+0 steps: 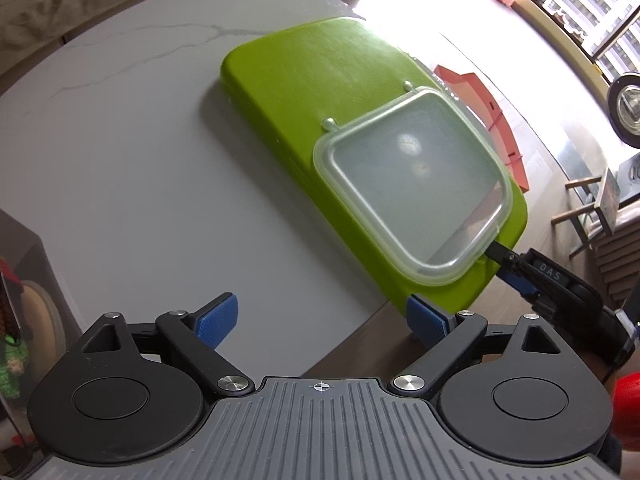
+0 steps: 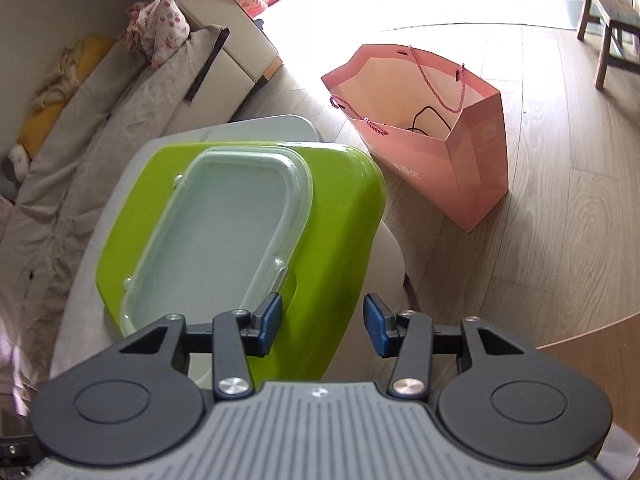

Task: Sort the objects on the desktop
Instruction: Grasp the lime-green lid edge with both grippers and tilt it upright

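A clear plastic container lid (image 1: pixel 412 188) lies on a lime-green board (image 1: pixel 304 76) at the right side of the grey marble table (image 1: pixel 120 152). My left gripper (image 1: pixel 320 322) is open and empty above the table's near edge, its right finger next to the board's near corner. My right gripper (image 2: pixel 322 326) is open and empty, over the board's (image 2: pixel 340 216) near end, its left finger at the lid's (image 2: pixel 224 232) near corner. In the left wrist view the right gripper's fingers (image 1: pixel 516 270) sit at the lid's near right corner.
A pink paper bag (image 2: pixel 460 152) stands open on the wooden floor right of the table. A sofa with cushions and clothes (image 2: pixel 100 92) lies beyond the table. A wooden stool (image 2: pixel 612 20) stands far right. A dark box with a knitted toy (image 1: pixel 16 320) is at the left.
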`<control>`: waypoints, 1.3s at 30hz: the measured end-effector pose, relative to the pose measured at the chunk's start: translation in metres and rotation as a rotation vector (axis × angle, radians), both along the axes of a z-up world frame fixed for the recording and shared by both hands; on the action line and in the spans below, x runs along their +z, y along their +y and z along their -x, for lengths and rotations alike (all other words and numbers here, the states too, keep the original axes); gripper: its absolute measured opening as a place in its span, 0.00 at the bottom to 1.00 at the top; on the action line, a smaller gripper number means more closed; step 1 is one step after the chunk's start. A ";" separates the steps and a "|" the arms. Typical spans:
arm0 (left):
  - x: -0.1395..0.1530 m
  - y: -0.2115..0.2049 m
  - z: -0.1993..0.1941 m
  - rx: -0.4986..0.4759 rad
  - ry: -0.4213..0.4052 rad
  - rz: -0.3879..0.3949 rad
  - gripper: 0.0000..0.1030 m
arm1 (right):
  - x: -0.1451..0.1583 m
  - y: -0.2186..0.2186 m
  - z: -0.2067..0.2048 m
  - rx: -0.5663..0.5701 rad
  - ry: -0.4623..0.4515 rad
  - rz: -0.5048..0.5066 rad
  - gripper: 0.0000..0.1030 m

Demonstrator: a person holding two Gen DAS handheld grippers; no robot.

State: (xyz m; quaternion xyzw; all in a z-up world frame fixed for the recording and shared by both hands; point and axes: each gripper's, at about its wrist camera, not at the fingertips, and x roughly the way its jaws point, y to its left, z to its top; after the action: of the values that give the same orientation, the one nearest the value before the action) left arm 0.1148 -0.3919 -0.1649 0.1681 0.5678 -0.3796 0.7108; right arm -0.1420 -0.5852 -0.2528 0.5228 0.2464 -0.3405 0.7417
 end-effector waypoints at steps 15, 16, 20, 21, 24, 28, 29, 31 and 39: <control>-0.009 0.017 -0.022 0.062 0.133 0.082 0.93 | -0.080 0.032 0.013 -0.086 -0.538 -0.233 0.66; -0.010 0.017 -0.024 0.063 0.137 0.089 0.93 | -0.080 0.031 0.010 -0.086 -0.536 -0.234 0.65; -0.010 0.018 -0.026 0.061 0.155 0.125 0.94 | -0.081 0.027 0.003 -0.084 -0.521 -0.228 0.56; -0.010 0.017 -0.026 0.059 0.159 0.134 0.94 | -0.081 0.027 0.002 -0.086 -0.516 -0.232 0.54; -0.010 0.017 -0.026 0.061 0.180 0.174 0.94 | -0.080 0.025 0.005 -0.092 -0.527 -0.267 0.49; -0.020 0.018 -0.030 0.095 0.271 0.273 0.96 | -0.060 0.019 0.018 -0.131 -0.566 -0.299 0.43; -0.023 0.019 -0.033 0.111 0.308 0.310 0.96 | -0.055 0.015 0.022 -0.144 -0.580 -0.314 0.39; -0.032 0.020 -0.041 0.162 0.371 0.381 0.96 | -0.041 0.008 0.030 -0.147 -0.592 -0.322 0.33; -0.071 -0.003 -0.071 0.298 0.497 0.492 0.96 | -0.012 -0.016 0.052 -0.107 -0.674 -0.412 0.23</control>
State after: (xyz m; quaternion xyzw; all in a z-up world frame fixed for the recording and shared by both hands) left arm 0.1854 -0.3947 -0.2364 -0.1893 0.6331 -0.4264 0.6177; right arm -0.1940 -0.6012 -0.2644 0.7552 0.0246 -0.1314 0.6417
